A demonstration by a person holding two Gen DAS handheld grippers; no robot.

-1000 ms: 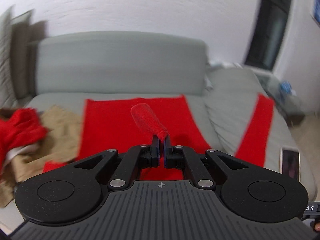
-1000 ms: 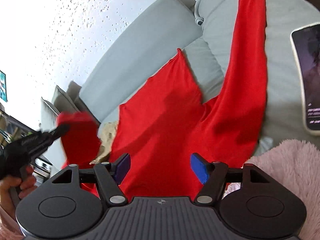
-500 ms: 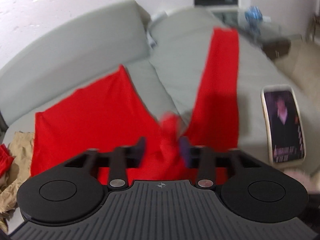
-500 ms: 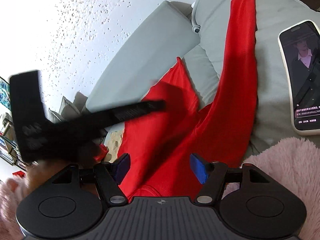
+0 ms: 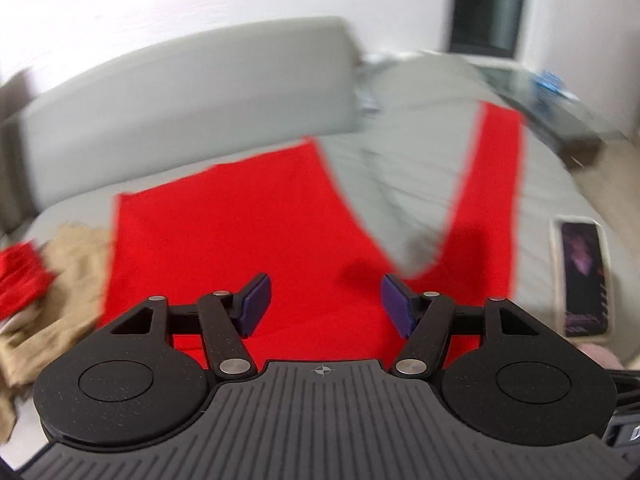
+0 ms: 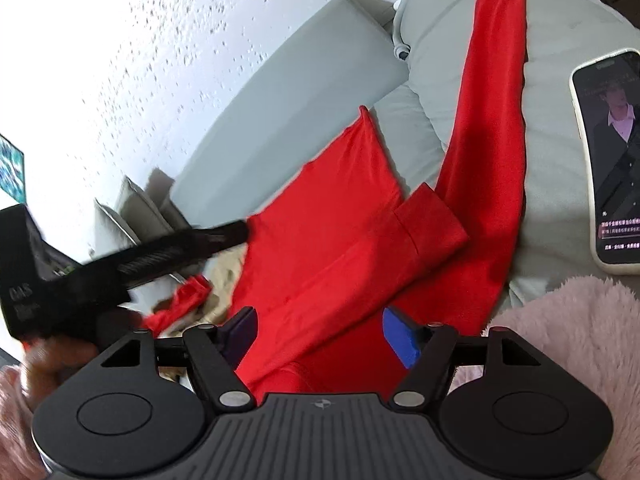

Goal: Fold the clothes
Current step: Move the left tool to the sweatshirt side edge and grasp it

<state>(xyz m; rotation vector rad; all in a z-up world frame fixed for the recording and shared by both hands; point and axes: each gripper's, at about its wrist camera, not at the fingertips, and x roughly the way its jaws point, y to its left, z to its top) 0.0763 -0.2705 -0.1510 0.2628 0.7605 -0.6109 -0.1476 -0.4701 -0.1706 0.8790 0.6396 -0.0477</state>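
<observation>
Both grippers hover over one red long-sleeved top [image 6: 320, 240] spread on the grey sofa [image 5: 180, 92]: the left gripper [image 5: 325, 305] has just been opening, its jaws now wide with nothing between them, and the right gripper [image 6: 318, 334] also stands apart and empty above the cloth. Ahead of the right one, one sleeve lies folded across the body, its cuff [image 6: 434, 222] squared off, while the second sleeve [image 6: 492, 92] stretches straight away up the cushion. Left of the grippers sit one tan garment [image 5: 60, 272] and one crumpled red piece [image 5: 20, 276]; one phone [image 6: 612, 152] lies to the right.
</observation>
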